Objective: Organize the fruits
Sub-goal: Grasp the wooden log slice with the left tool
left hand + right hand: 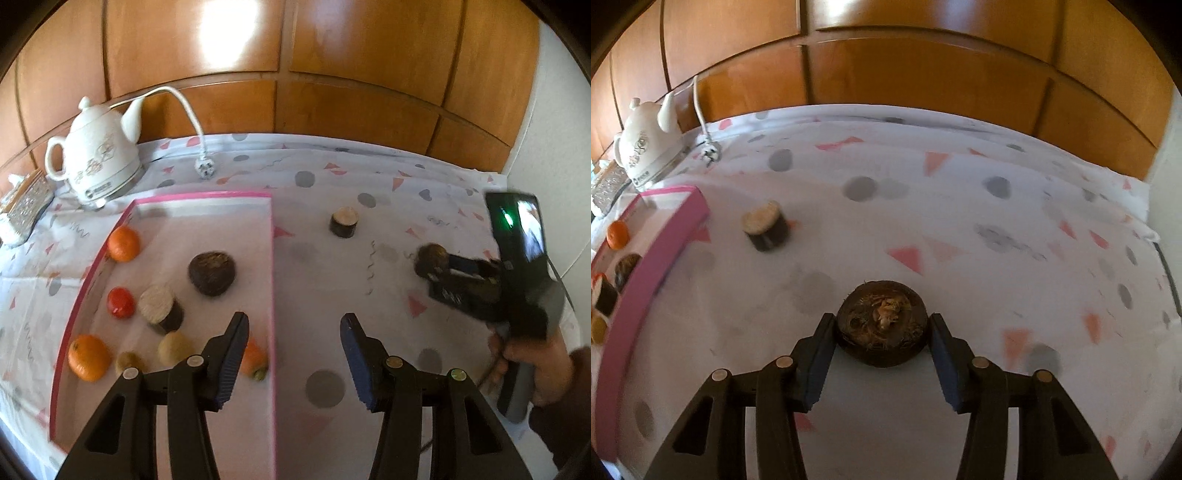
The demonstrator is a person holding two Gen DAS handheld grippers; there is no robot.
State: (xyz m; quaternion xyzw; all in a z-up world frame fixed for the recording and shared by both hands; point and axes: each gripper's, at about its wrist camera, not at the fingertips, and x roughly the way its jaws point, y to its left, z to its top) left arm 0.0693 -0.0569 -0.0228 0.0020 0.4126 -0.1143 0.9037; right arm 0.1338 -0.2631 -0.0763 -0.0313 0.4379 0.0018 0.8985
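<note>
Patterned cloth covers the surface [960, 221], where the right hand-held gripper [882, 328] pinches a round dark fruit [882, 321] at its tips and could squirt it loose, while the left hand-held gripper [295, 350] hangs released.

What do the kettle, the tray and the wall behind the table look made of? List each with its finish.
Kettle: probably glazed ceramic; glossy white with printed flowers.
Tray: likely cardboard or thin plastic; flat matte white floor, thin pink rim.
Wall panels: wood or wood veneer, varnished; warm grain and a bright window glare.

Glossy wooden panelled wall [280, 66] with bright glare, table under patterned white cloth [923, 206], white wall at right
</note>
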